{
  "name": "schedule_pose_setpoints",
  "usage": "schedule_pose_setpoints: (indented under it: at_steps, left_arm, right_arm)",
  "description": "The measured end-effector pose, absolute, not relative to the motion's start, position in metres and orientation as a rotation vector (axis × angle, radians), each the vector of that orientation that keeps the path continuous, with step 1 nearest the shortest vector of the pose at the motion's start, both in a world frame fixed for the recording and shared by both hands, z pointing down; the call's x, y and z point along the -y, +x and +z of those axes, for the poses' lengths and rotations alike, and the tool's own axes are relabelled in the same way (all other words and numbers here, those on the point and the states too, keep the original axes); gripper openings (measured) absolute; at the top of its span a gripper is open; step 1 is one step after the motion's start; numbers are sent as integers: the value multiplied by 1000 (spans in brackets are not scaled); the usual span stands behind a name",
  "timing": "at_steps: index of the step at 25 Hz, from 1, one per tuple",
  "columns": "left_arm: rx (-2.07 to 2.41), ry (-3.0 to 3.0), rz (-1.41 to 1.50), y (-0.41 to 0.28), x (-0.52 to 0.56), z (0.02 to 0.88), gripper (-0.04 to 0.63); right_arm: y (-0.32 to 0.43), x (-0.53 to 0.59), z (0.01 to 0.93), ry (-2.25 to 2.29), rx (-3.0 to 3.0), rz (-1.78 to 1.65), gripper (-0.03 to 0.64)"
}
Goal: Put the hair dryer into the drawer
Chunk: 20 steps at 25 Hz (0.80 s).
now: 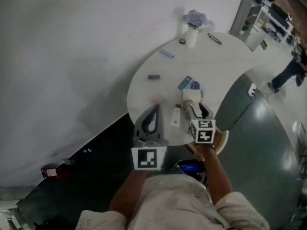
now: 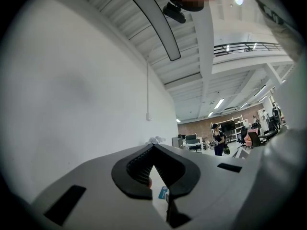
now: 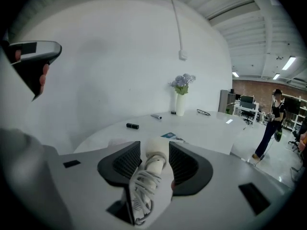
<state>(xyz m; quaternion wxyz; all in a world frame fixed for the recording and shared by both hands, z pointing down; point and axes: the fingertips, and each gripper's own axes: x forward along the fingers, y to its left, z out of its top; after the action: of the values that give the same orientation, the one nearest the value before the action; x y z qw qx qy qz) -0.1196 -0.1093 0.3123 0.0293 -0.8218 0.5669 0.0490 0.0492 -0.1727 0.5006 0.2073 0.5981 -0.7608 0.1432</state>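
Observation:
The white hair dryer (image 1: pixel 188 98) lies on the round white table (image 1: pixel 144 87) near its front edge. In the right gripper view the hair dryer (image 3: pixel 154 163) points away from me, its coiled cord bunched at the near end. My right gripper (image 1: pixel 194 108) stands open around the hair dryer's handle, the pads a little apart from it on each side (image 3: pixel 154 148). Left of it, my left gripper (image 1: pixel 156 107) hovers over the table edge with its fingertips together and nothing between them (image 2: pixel 153 146). No drawer shows in any view.
A white tube-like thing (image 1: pixel 175 116) lies between the two grippers. Farther back are a blue card (image 1: pixel 185 83), a small black item (image 1: pixel 153 77), a pen (image 1: pixel 166 53), glasses (image 1: pixel 214 39) and a vase of flowers (image 1: pixel 193 28). A person (image 3: pixel 271 123) walks at right.

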Motion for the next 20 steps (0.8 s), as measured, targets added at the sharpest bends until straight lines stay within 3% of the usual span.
schedule_pose_setpoints:
  at_steps: [5,20]
  left_arm:
    - [-1759,-2524,147,-121,109,313,2]
    - [-1783,-2510,110,-124,109,319,2]
  right_arm:
    - [46,181,527,1614,2080,494,218]
    - [45,193,565,1533,2024,671,218]
